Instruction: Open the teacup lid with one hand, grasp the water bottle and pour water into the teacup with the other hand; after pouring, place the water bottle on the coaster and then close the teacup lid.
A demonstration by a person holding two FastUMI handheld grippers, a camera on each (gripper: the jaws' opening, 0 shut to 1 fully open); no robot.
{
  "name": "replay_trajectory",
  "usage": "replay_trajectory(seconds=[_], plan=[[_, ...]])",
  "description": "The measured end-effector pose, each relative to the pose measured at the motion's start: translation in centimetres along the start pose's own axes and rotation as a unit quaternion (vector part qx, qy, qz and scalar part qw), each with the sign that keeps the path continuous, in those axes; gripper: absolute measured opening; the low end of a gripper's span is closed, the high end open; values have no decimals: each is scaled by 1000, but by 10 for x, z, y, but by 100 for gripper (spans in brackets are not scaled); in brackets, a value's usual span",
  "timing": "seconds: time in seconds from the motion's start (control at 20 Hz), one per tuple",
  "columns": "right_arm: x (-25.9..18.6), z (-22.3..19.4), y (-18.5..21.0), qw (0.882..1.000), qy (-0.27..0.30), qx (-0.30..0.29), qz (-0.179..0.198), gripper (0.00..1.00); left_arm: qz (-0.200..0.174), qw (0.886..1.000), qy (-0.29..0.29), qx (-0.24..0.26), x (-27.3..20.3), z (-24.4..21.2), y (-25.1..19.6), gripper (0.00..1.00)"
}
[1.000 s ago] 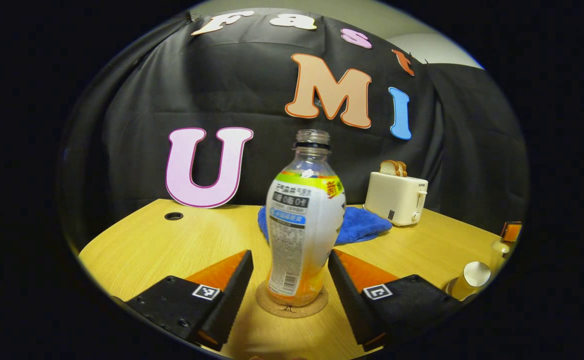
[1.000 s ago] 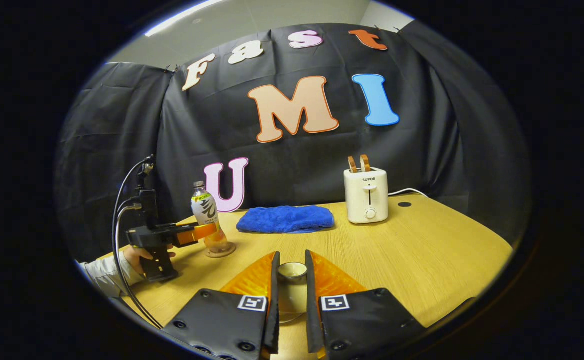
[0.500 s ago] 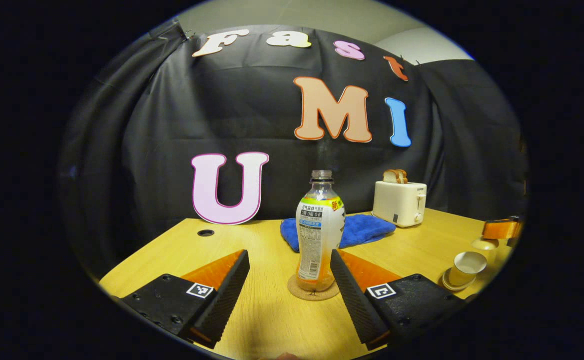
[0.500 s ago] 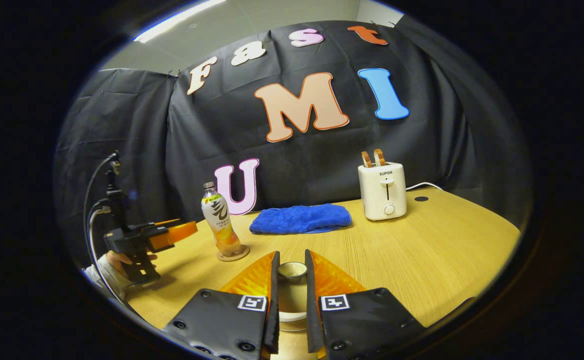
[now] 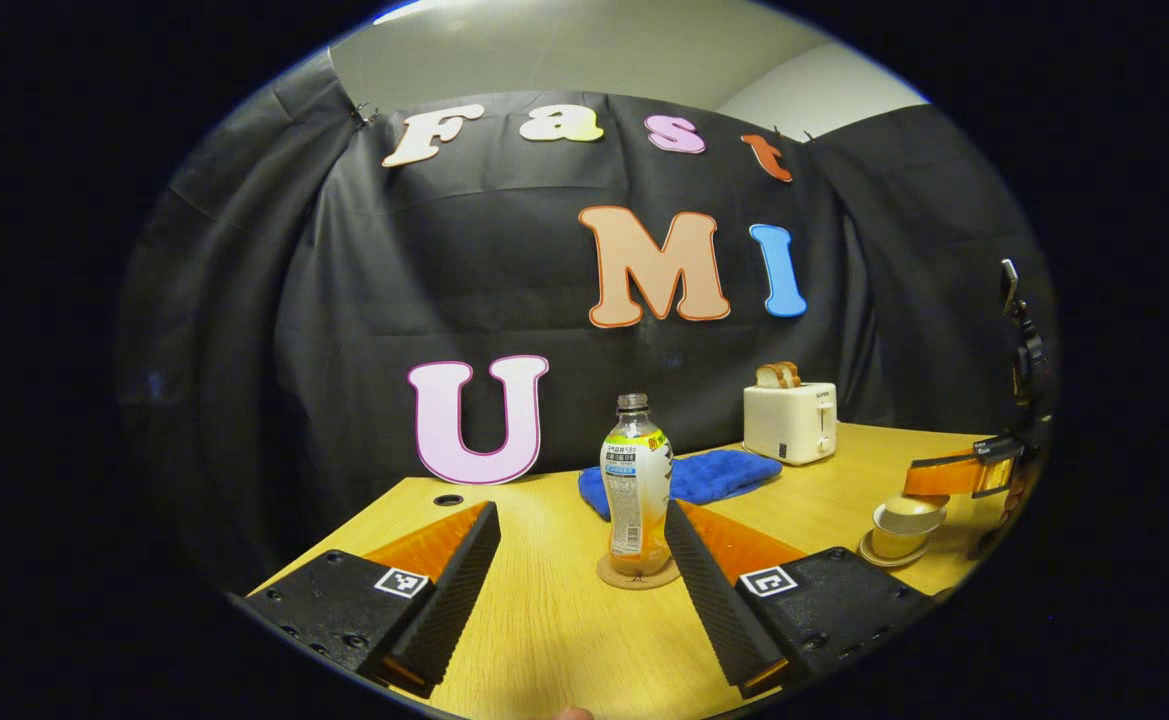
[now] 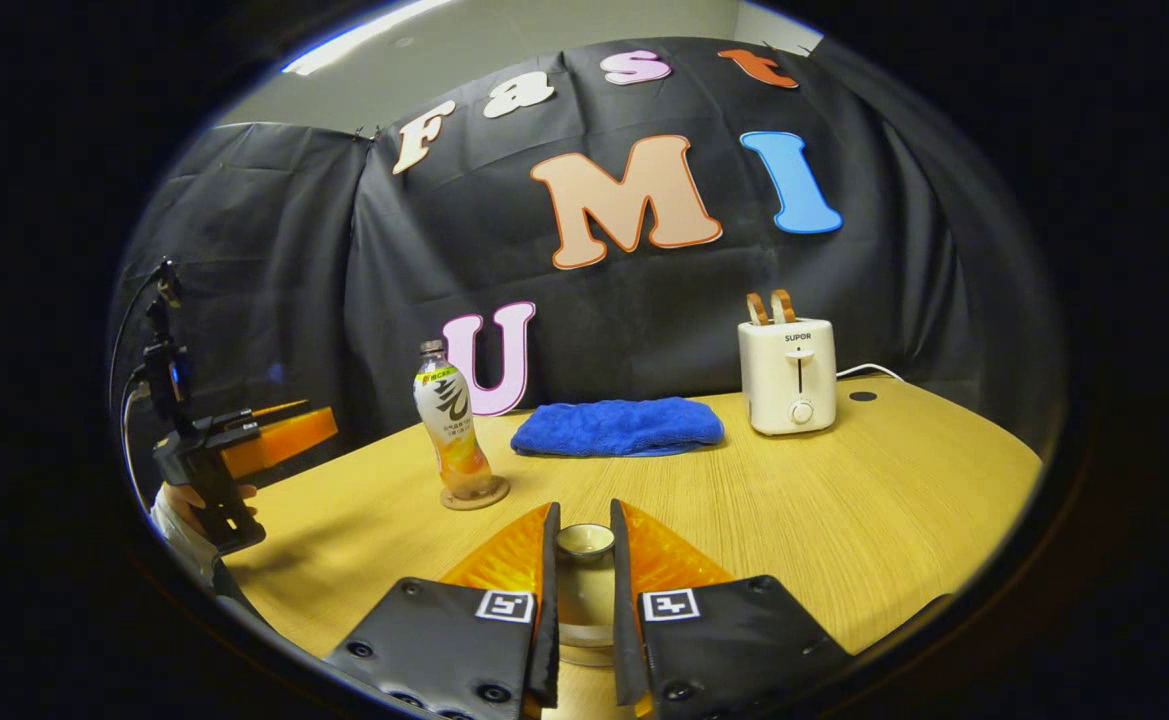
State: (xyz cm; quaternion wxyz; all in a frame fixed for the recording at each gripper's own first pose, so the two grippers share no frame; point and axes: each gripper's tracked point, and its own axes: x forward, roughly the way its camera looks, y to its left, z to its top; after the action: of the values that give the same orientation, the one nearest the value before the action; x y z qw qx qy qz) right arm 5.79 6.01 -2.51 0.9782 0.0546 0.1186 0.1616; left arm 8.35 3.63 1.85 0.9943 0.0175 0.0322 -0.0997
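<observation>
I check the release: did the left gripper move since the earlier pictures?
Yes. The left gripper drew back from the clear plastic bottle on its round cork coaster.

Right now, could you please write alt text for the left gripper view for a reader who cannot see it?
The left tongs stand open before an uncapped water bottle upright on a round coaster on the wooden table. Behind it lie a blue cloth and a toaster; at right, the right tongs hold the teacup lid.

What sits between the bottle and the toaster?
In the right gripper view, a folded blue towel lies between the bottle and the toaster.
</observation>
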Motion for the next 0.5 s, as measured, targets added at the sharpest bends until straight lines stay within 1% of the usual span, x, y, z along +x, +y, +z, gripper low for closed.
replay_trajectory(seconds=[0.05, 0.1, 0.15, 0.25, 0.35, 0.4, 0.45, 0.5], plan=[[1, -3, -1, 1000, 2, -4, -3, 22, 2, 1000, 3, -2, -2, -2, 0, 96], [2, -5, -2, 1000, 5, -9, -6, 29, 3, 1000, 4, -4, -3, -3, 1, 96], [3, -8, -3, 1000, 8, -13, -8, 25, 4, 1000, 5, -7, -5, -4, 1, 96], [4, -12, -3, 1000, 11, -16, -11, 25, 5, 1000, 5, -15, -6, -5, 0, 97], [5, -13, -3, 1000, 10, -17, -13, 25, 4, 1000, 7, -18, -6, -7, 0, 96], [5, -15, -4, 1000, 13, -19, -13, 28, 2, 1000, 7, -19, -7, -7, -1, 96], [4, -15, -3, 1000, 14, -21, -14, 27, 3, 1000, 7, -20, -8, -7, -2, 96], [4, -17, -3, 1000, 15, -22, -15, 29, 2, 1000, 7, -23, -9, -6, -2, 96]])
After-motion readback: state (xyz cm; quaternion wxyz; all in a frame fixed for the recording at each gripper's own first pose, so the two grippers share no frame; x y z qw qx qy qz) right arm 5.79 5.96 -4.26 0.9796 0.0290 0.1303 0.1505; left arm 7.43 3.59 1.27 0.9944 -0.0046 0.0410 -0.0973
